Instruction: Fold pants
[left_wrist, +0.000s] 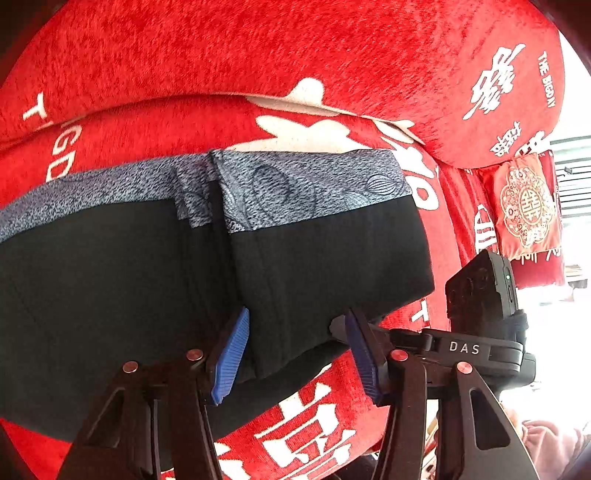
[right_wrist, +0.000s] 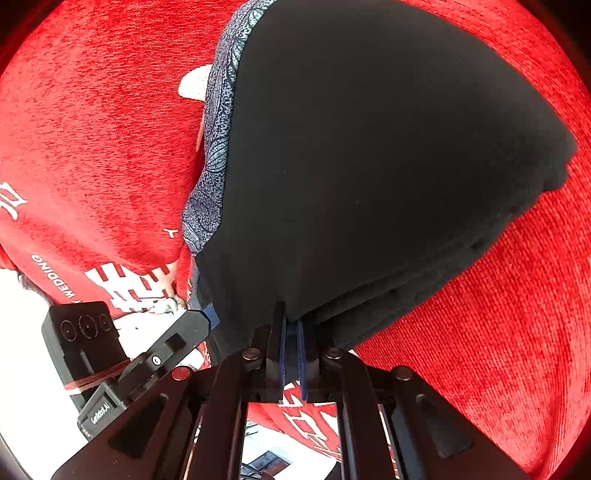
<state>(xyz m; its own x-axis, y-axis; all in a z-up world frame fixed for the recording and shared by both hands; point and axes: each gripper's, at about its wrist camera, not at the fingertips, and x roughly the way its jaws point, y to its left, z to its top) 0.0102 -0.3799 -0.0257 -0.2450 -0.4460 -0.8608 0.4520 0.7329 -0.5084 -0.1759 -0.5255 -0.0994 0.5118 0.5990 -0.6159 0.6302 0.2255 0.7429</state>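
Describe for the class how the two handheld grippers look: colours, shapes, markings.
The left gripper has black angular linkage arms with cut-outs, reddish metallic rivets and ribbed blue finger pads. The right gripper shares this build, with narrow blue pads. Seen from the other's camera, its body reads "DAS"; each carries a black box.

The right tongs (right_wrist: 291, 332) pinch the near edge of the folded black pants (right_wrist: 369, 166), blue pads nearly together. A grey patterned waistband (right_wrist: 218, 147) runs down the pants' left side. Red cover (right_wrist: 498, 314) lies underneath. The left tongs (right_wrist: 207, 314) reach in beside the pants' near left corner.
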